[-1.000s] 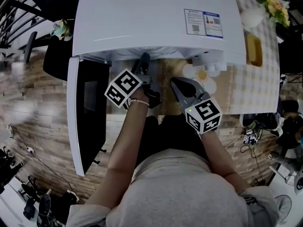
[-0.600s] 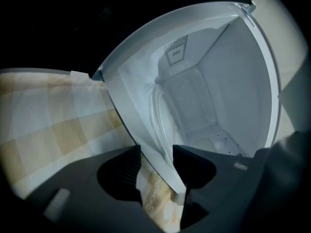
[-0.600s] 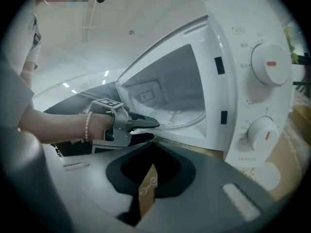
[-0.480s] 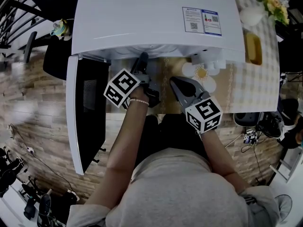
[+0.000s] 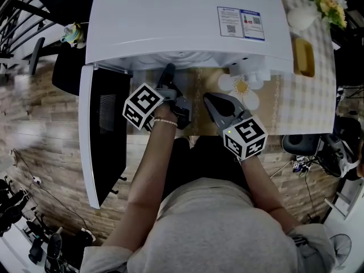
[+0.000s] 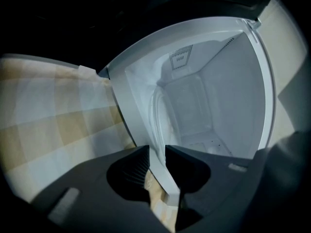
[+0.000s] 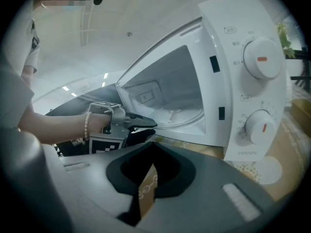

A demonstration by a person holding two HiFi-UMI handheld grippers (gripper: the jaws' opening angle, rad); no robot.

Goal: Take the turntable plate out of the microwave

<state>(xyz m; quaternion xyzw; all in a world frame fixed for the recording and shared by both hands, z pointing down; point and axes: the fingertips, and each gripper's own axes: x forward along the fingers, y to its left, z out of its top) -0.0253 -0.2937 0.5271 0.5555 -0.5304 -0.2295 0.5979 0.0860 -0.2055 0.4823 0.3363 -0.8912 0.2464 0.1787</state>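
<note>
**Left Jaws at the Rim of the Microwave's Plate**

A white microwave (image 5: 182, 21) stands on a desk (image 5: 310, 104) spread with a checked cloth, its door (image 5: 102, 135) swung wide to the person's left. Inside the open cavity lies the turntable plate (image 7: 182, 113), a round, clear disc resting flat on the cavity floor, face up, its near rim turned toward the opening. The left gripper (image 6: 157, 154) reaches to the lower front edge of the cavity. Its jaws stand only narrowly apart and appear to be clenched on the plate's near rim, though the pale front frame of the oven runs through the same gap and blurs the reading. The right gripper (image 7: 152, 147) hangs above the cloth in front of the microwave, well short of the opening, its jaws pressed together on nothing.
</note>
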